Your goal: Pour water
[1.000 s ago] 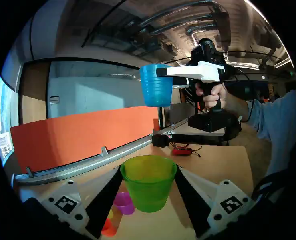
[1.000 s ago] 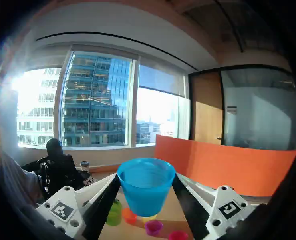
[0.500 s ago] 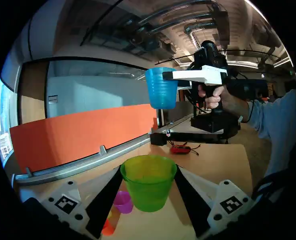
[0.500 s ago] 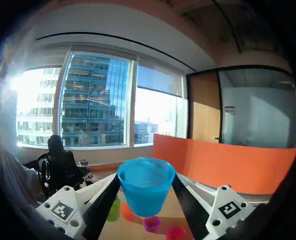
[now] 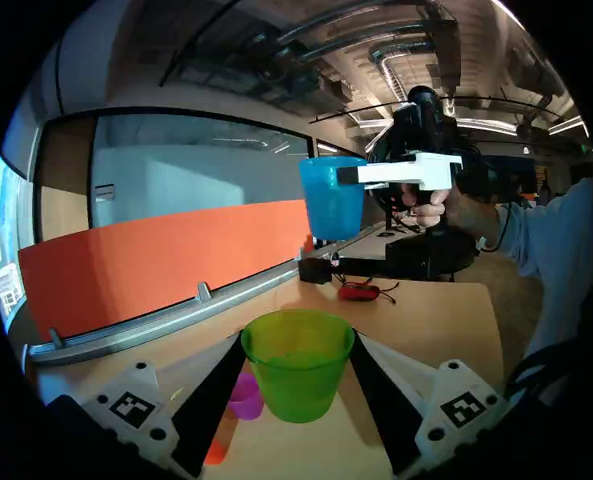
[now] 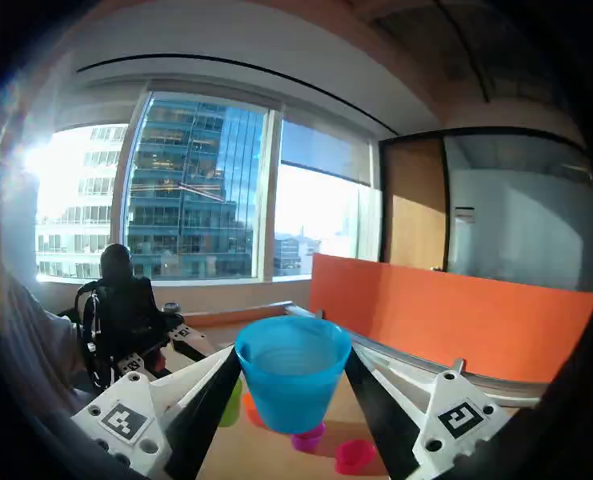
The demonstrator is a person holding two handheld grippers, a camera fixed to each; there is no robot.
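Pale-blue sleeve point(image 5: 564, 232) — white left gripper point(image 5: 296, 344), black fingers point(image 5: 212, 392)

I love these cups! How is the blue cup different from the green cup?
The right gripper holds the blue cup, the left gripper the green cup. The blue cup hangs higher than the green cup. Both are upright, same tapered shape.

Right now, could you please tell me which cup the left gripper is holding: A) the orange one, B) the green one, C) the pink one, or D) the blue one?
B: the green cup sits clamped between the fingers of the left gripper, while the blue cup is in the right gripper.
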